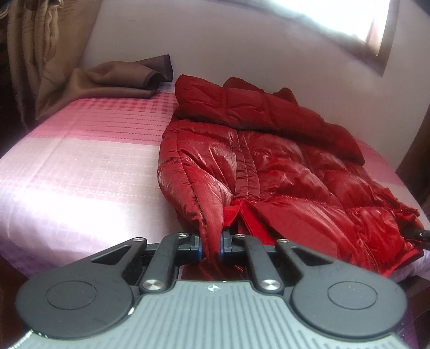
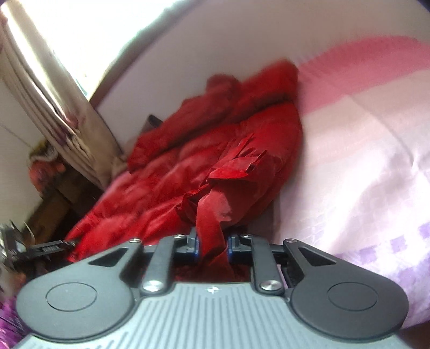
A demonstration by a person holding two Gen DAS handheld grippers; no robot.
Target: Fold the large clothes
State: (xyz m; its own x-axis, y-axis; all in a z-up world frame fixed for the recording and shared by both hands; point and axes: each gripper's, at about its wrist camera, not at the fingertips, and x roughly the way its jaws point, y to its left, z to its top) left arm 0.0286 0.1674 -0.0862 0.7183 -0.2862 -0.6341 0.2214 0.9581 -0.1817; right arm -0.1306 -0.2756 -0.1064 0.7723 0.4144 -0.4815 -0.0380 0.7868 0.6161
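A shiny red puffer jacket (image 1: 282, 166) lies on the pink bedspread (image 1: 80, 161), its dark red hood toward the far wall. My left gripper (image 1: 211, 245) is shut on the jacket's near hem at the front edge of the bed. In the right wrist view the same jacket (image 2: 188, 166) lies across the bed, blurred. My right gripper (image 2: 212, 247) is shut on a bunched corner of the jacket's edge, lifted a little off the bedspread (image 2: 362, 161). The tip of the right gripper shows at the left view's right edge (image 1: 419, 233), and the left gripper shows at the right view's left edge (image 2: 51, 248).
A brown blanket (image 1: 113, 80) lies crumpled at the far left corner of the bed, with brown curtains (image 1: 32, 53) behind it. A white wall runs along the bed's far side, with a window (image 1: 349, 16) above. A striped curtain (image 2: 53, 107) hangs beside the bed.
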